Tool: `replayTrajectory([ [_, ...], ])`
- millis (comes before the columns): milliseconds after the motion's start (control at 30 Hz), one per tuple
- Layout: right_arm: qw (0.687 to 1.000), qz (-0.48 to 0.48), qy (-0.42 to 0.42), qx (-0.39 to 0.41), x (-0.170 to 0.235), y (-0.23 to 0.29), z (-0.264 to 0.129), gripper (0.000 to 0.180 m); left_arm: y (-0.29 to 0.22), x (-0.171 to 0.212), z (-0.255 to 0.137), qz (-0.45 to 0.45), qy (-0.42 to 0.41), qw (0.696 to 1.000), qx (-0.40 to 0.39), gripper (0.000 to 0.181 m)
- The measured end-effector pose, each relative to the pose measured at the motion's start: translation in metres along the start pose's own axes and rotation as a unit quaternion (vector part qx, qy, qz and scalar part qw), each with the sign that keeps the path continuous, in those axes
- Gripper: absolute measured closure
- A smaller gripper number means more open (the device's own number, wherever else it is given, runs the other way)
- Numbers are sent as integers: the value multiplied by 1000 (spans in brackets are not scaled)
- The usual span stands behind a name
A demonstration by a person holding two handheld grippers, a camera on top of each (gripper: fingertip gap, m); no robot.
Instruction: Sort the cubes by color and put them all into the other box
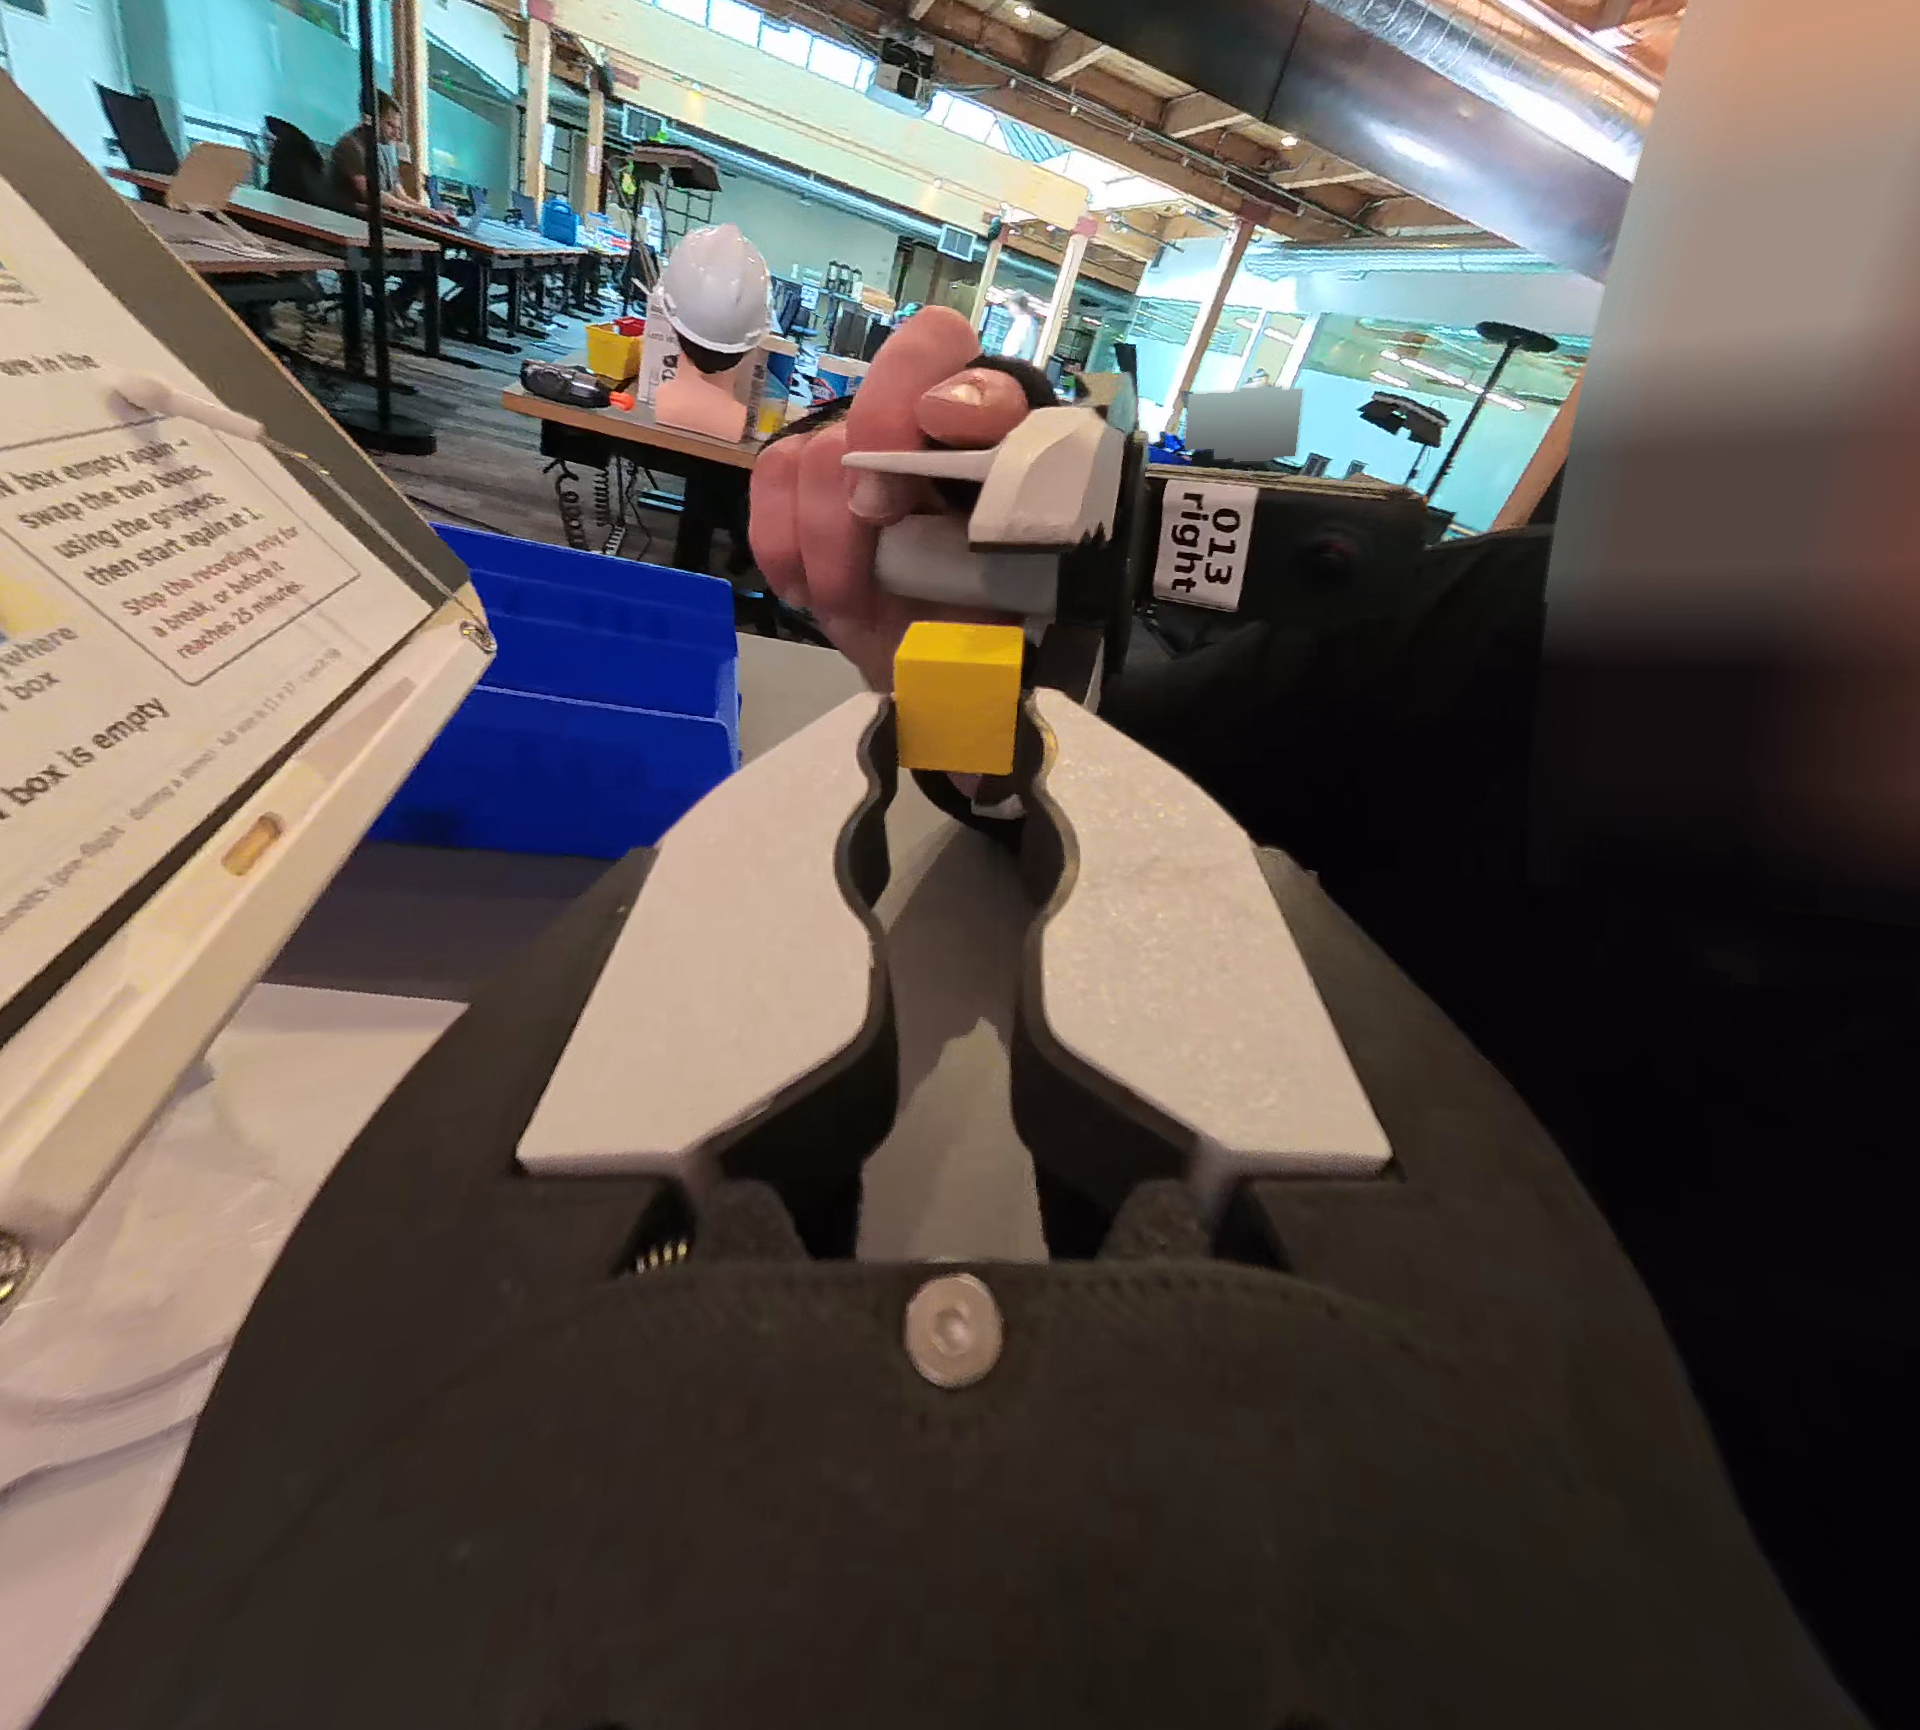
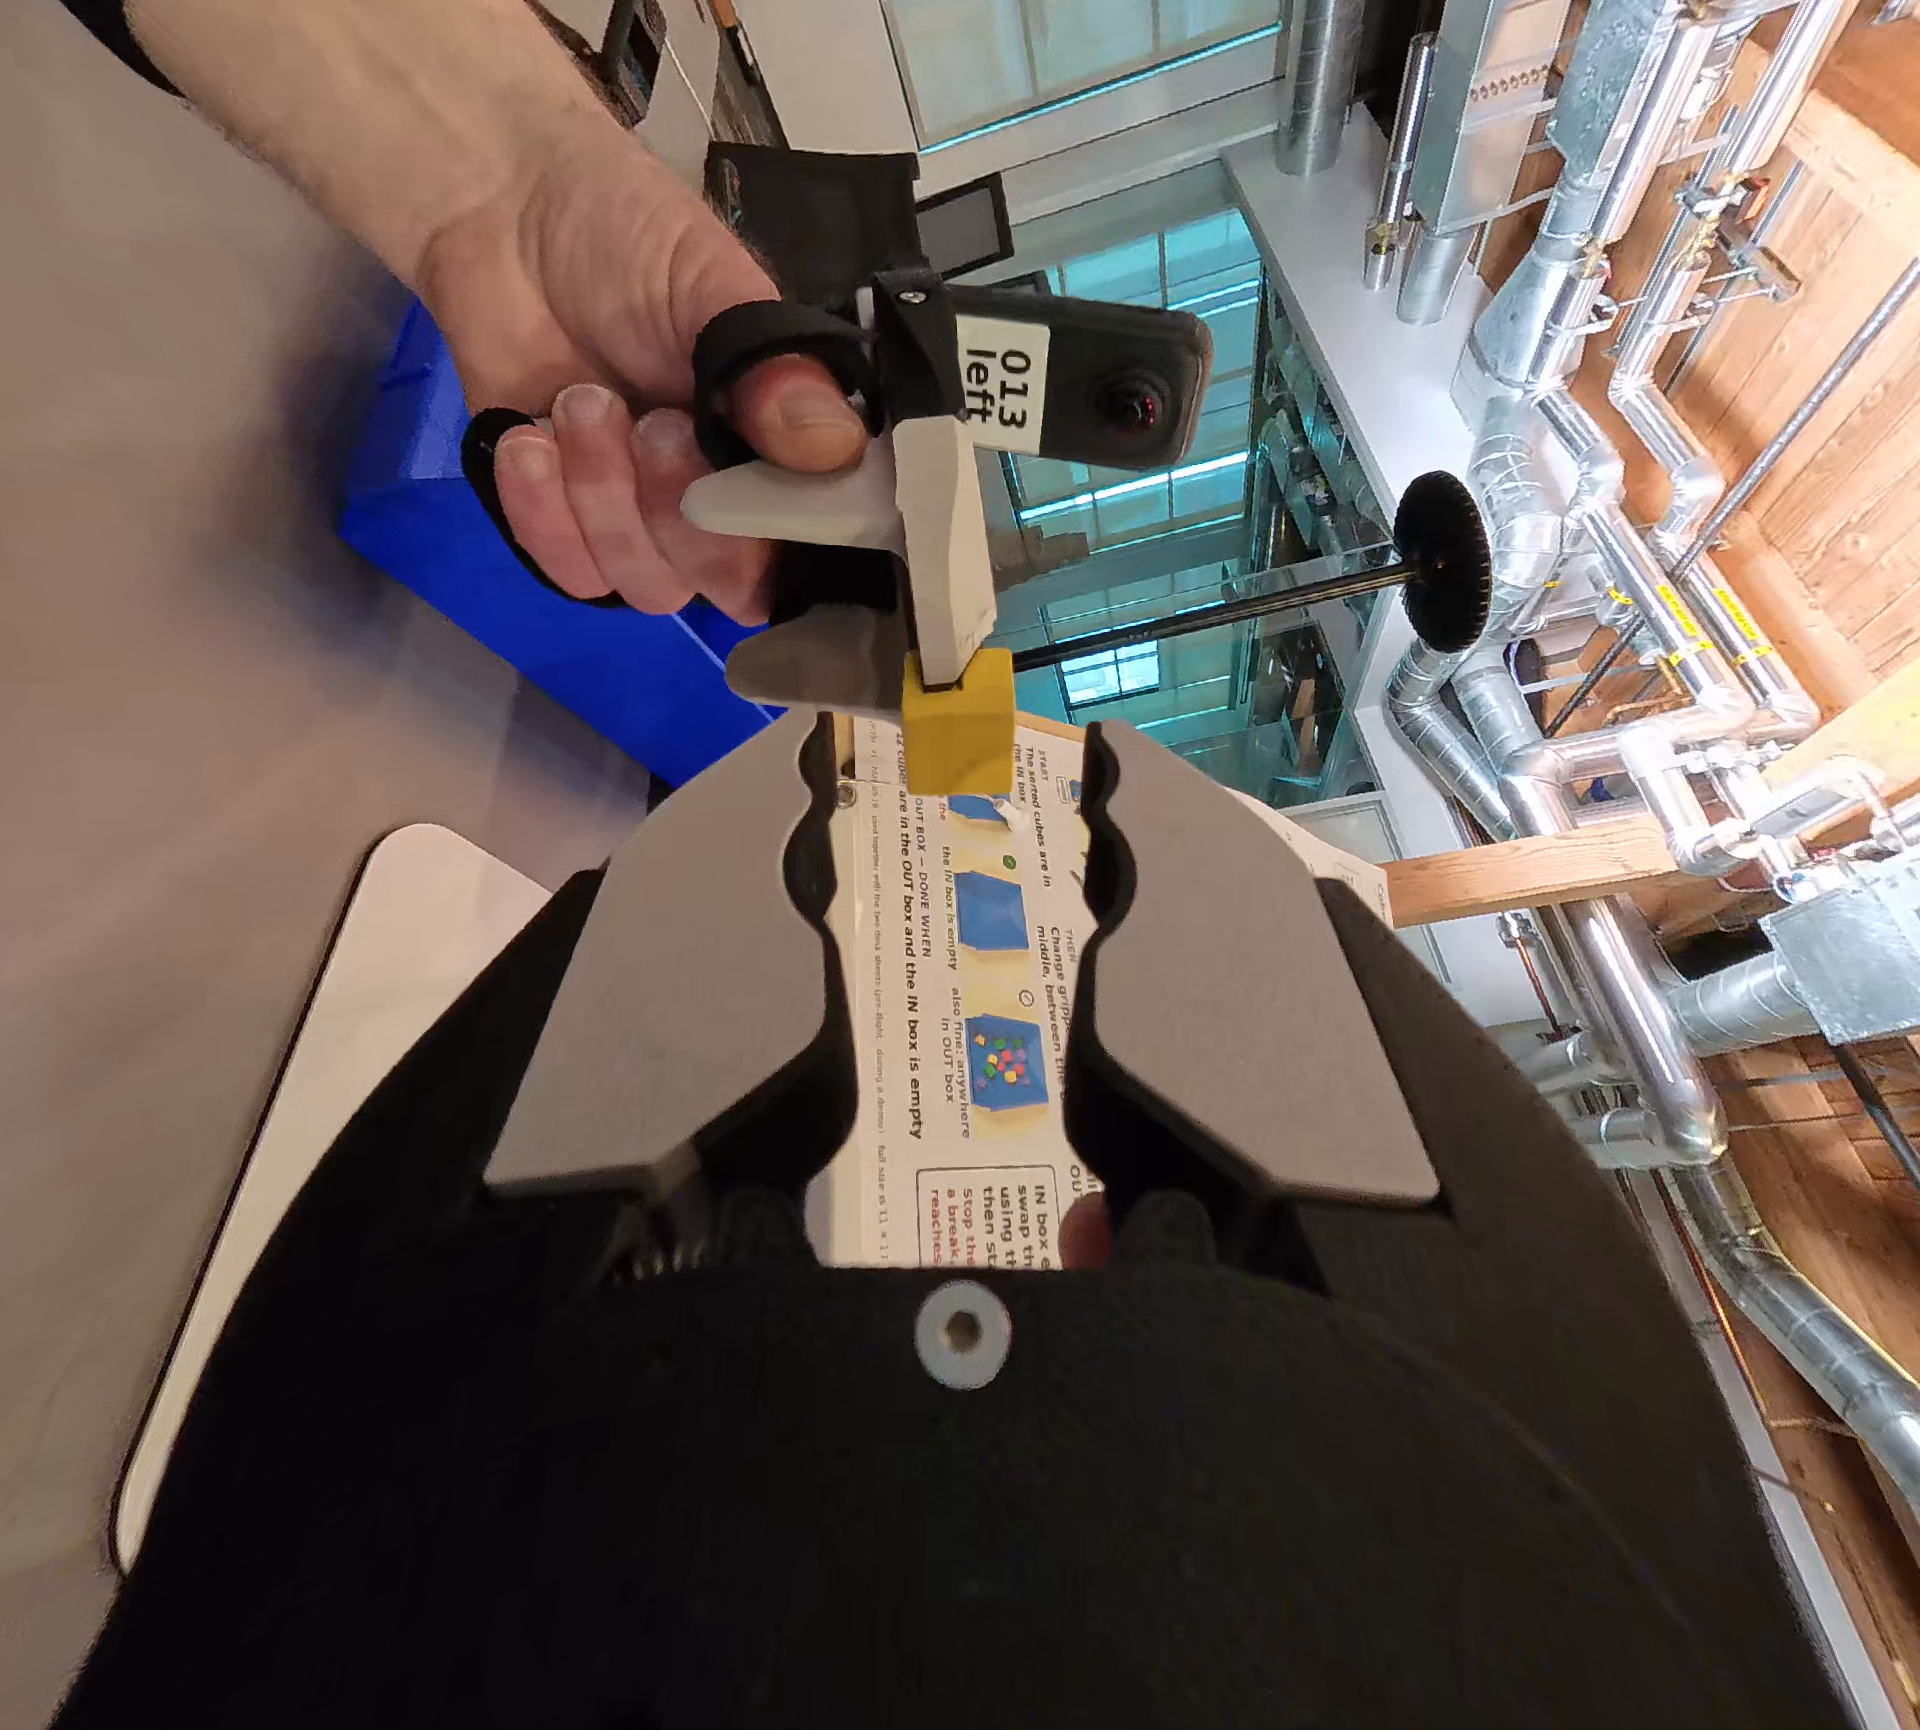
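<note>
Yellow cube [image 1: 954,695]: matte, sharp-edged block held in mid-air, clear of the table.
Left gripper [image 1: 954,724]: grey, wavy-edged fingers clamped on the cube's two sides.
Right gripper [image 2: 956,750]: jaws spread wide; the cube sits just past its tips, nearer the left finger, not pinched.
Blue box [image 1: 582,704]: glossy plastic bin below and left of the cube, well apart.
Instruction sheet [image 1: 156,558]: stiff, white, framed board left of the cube, leaning over the box.
</note>
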State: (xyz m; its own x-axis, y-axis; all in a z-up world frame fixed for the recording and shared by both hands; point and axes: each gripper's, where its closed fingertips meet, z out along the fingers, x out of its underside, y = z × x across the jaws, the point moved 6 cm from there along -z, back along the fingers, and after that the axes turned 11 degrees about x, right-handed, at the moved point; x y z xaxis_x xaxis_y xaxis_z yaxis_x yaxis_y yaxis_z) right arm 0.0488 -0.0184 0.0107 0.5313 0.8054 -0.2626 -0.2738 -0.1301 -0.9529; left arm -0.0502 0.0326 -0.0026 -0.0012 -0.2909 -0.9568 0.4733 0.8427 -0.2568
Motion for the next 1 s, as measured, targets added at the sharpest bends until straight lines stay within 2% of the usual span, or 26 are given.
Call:
replayTrajectory([
  [467, 1000, -22, -12, -10, -5, 8, 0, 157, -7, 8, 13, -1, 18, 999, 48, 160],
  [700, 1000, -17, -4, -19, -7, 4, -2, 157, -8, 7, 14, -9, 9, 998, 59, 160],
  [767, 1000, -7, -1, -14, -5, -5, -7, 157, -10, 4, 11, 2, 7, 999, 54, 159],
  [900, 999, 18, 38, -4, 15, -40, -25, 157, -16, -2, 2, 50, 36, 998, 21, 181],
  [1000, 996, 47, 78, -1, 38, -68, -45, 157, -20, -11, -4, 77, 48, 996, -18, 181],
])
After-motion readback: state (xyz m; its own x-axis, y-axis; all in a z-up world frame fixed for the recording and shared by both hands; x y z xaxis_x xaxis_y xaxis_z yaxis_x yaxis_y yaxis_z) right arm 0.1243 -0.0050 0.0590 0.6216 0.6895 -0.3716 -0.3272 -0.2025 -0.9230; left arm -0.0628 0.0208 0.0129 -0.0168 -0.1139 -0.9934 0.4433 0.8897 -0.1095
